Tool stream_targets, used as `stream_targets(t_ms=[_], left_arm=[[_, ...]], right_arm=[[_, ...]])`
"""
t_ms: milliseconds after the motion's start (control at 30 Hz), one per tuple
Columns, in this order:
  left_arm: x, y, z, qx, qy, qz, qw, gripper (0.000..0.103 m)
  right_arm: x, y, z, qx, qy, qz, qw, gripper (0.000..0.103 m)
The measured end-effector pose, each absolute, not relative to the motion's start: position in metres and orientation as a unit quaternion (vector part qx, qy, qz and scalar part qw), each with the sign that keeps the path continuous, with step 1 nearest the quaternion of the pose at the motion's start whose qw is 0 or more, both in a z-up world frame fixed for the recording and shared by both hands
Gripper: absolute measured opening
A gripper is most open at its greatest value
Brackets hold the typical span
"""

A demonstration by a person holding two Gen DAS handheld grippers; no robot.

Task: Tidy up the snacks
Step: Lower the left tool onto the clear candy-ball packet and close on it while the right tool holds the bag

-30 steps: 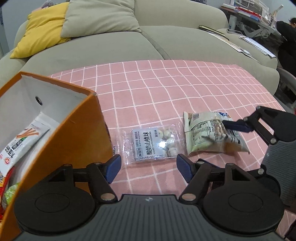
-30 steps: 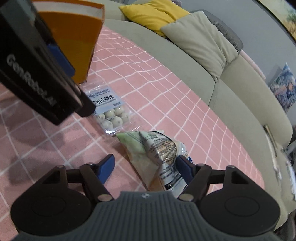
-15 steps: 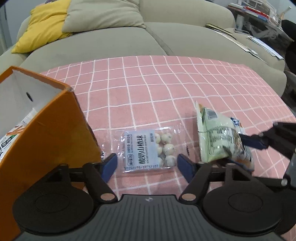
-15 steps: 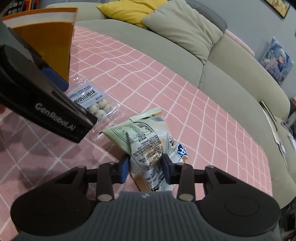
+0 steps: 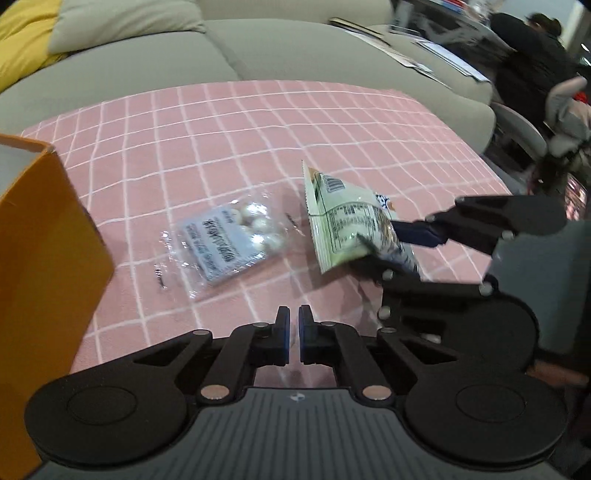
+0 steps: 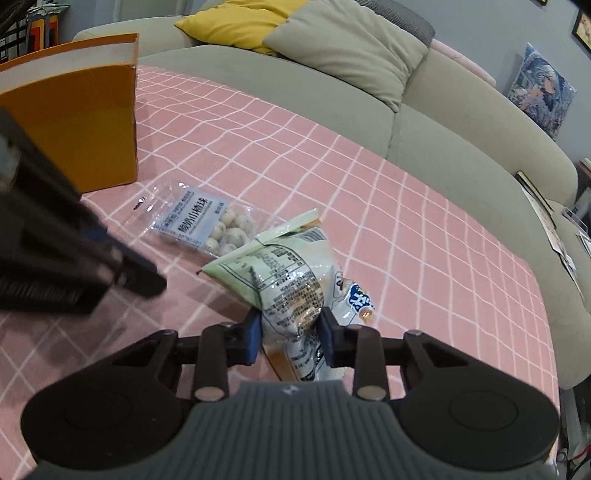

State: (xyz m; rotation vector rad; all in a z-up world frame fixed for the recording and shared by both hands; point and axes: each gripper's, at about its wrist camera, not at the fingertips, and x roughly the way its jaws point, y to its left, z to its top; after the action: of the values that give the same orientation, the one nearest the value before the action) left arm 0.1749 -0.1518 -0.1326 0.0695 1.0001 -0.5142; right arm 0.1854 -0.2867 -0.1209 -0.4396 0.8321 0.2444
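Observation:
A green-and-white snack bag [image 6: 280, 269] lies tilted on the pink checked cloth [image 6: 406, 221]. My right gripper [image 6: 288, 328] is shut on its near end, and the jaws are still closing, creasing the foil. The left wrist view shows that grip from the side: right gripper [image 5: 386, 240], bag [image 5: 343, 225]. A clear packet of white balls [image 5: 225, 243] [image 6: 207, 221] lies flat left of the bag, untouched. My left gripper [image 5: 291, 332] hovers just short of the packet, shut with nothing between its pads. An orange box [image 5: 40, 240] [image 6: 85, 118] stands at the left.
A grey-green sofa [image 5: 295, 51] runs along the far edge of the cloth, with a yellow cushion [image 6: 240, 22], a beige cushion [image 6: 351, 48] and papers [image 5: 417, 59] on it. A person in black [image 5: 532, 48] sits at the far right beside a chair [image 5: 524, 133].
My left gripper's jaws went from wide open to shut on nothing, and its view swung right. My right gripper closed onto the snack bag, whose far end now stands up off the cloth.

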Motion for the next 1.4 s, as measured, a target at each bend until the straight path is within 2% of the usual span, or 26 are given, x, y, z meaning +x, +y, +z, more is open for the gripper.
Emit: stream_targets(t_ms=[67, 133, 200, 300, 367, 400, 433, 600, 833, 867, 933, 1033, 1200, 1400], left_arm=[[0.171, -0.152, -0.13, 0.047, 0.465, -0.235, 0.852, 0.013], [0.173, -0.147, -0.127, 0.062, 0.455, -0.21, 0.863, 0.038], [0.181, -0.139, -0.126, 0.06, 0.452, -0.176, 0.872, 0.055], [0.193, -0.13, -0.129, 0.053, 0.46, -0.146, 0.874, 0.067], [0.2, -0.129, -0.135, 0.056, 0.478, -0.146, 0.864, 0.066], [0.201, -0.13, -0.138, 0.057, 0.483, -0.151, 0.86, 0.061], [0.202, -0.13, -0.14, 0.055, 0.486, -0.158, 0.858, 0.05], [0.199, -0.136, -0.146, 0.045, 0.487, -0.194, 0.851, 0.026], [0.187, -0.156, -0.143, 0.044, 0.48, -0.247, 0.841, 0.024], [0.186, -0.157, -0.14, 0.048, 0.475, -0.243, 0.845, 0.027], [0.189, -0.156, -0.133, 0.053, 0.464, -0.233, 0.853, 0.051], [0.195, -0.155, -0.123, 0.066, 0.44, -0.217, 0.869, 0.075], [0.212, -0.169, -0.123, 0.123, 0.427, -0.216, 0.87, 0.087], [0.235, -0.185, -0.138, 0.178, 0.439, -0.223, 0.852, 0.088]], right_arm=[[0.183, -0.292, -0.121, -0.216, 0.402, 0.103, 0.884, 0.027], [0.182, -0.297, -0.122, -0.218, 0.406, 0.094, 0.883, 0.026], [0.183, -0.302, -0.121, -0.215, 0.41, 0.085, 0.882, 0.026], [0.183, -0.306, -0.12, -0.208, 0.413, 0.082, 0.883, 0.026], [0.182, -0.305, -0.12, -0.209, 0.413, 0.081, 0.883, 0.027], [0.182, -0.304, -0.12, -0.21, 0.414, 0.08, 0.882, 0.027], [0.183, -0.304, -0.12, -0.21, 0.414, 0.079, 0.882, 0.027], [0.183, -0.303, -0.121, -0.213, 0.413, 0.081, 0.882, 0.027], [0.185, -0.304, -0.123, -0.216, 0.411, 0.07, 0.883, 0.027], [0.187, -0.305, -0.123, -0.216, 0.412, 0.068, 0.883, 0.027], [0.191, -0.305, -0.123, -0.214, 0.413, 0.066, 0.883, 0.027], [0.198, -0.306, -0.122, -0.206, 0.414, 0.063, 0.884, 0.027], [0.208, -0.305, -0.122, -0.201, 0.416, 0.062, 0.885, 0.027], [0.212, -0.306, -0.123, -0.209, 0.415, 0.068, 0.883, 0.029]])
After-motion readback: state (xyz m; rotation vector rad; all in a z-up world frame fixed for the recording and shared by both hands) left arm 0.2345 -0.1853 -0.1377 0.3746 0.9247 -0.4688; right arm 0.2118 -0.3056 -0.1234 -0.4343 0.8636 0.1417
